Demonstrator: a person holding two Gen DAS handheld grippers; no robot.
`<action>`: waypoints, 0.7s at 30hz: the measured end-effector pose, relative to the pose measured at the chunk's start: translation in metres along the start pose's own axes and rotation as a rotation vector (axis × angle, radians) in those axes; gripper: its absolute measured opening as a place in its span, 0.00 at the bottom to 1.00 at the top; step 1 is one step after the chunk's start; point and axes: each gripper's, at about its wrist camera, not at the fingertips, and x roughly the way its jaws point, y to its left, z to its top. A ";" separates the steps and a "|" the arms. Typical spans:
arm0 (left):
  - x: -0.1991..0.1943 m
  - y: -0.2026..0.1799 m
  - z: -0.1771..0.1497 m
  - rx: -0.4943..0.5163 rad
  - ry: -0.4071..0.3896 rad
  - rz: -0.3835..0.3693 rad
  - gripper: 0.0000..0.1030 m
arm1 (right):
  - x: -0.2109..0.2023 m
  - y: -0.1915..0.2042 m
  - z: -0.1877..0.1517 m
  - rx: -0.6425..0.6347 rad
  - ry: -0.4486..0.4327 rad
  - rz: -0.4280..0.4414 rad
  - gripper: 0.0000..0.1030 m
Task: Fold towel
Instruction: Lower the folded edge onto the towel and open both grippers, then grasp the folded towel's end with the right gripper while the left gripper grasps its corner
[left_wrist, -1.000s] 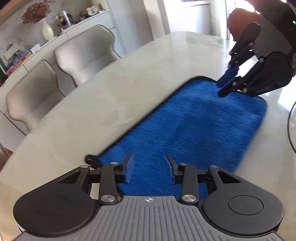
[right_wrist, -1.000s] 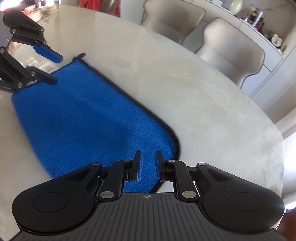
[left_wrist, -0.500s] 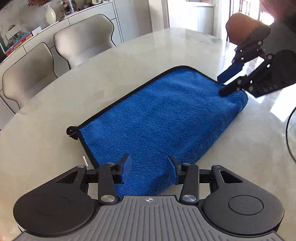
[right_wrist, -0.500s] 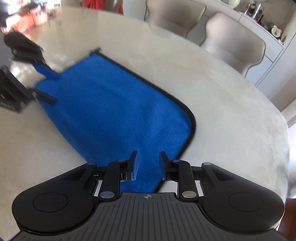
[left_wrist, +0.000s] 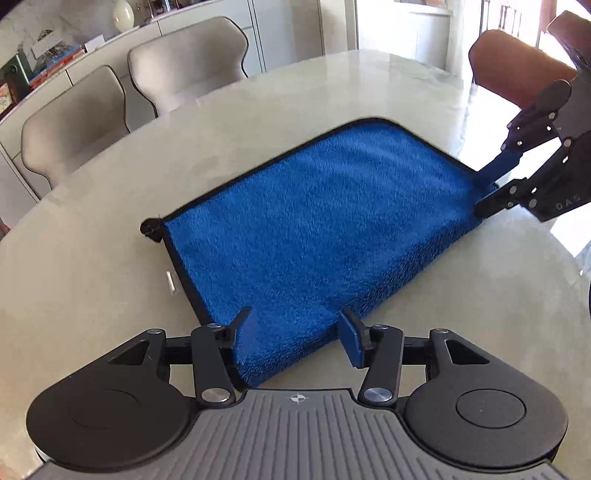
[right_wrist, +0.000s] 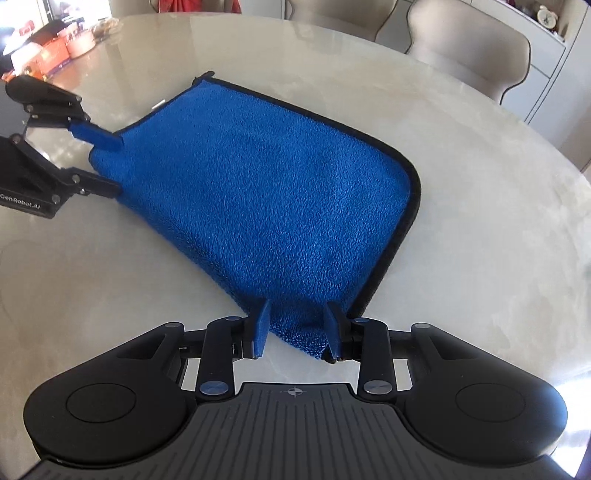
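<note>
Towel (left_wrist: 317, 229) lies flat, long axis spanning both open tools

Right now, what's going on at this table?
A person with a handheld gripper in each hand is folding a blue towel on a pale stone table. The towel lies flat, apparently already folded over once. The left gripper and right gripper each sit at an opposite end with jaws open around the edge, gripping nothing.
</note>
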 end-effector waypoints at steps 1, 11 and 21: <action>0.001 -0.002 0.000 -0.006 -0.002 -0.002 0.51 | -0.003 0.003 0.001 -0.004 -0.022 0.001 0.32; 0.009 -0.001 -0.014 -0.046 0.040 0.009 0.52 | 0.015 0.001 -0.006 0.002 0.005 0.017 0.43; -0.001 -0.004 -0.017 -0.059 0.005 0.024 0.52 | -0.007 -0.002 -0.015 0.071 -0.070 -0.027 0.54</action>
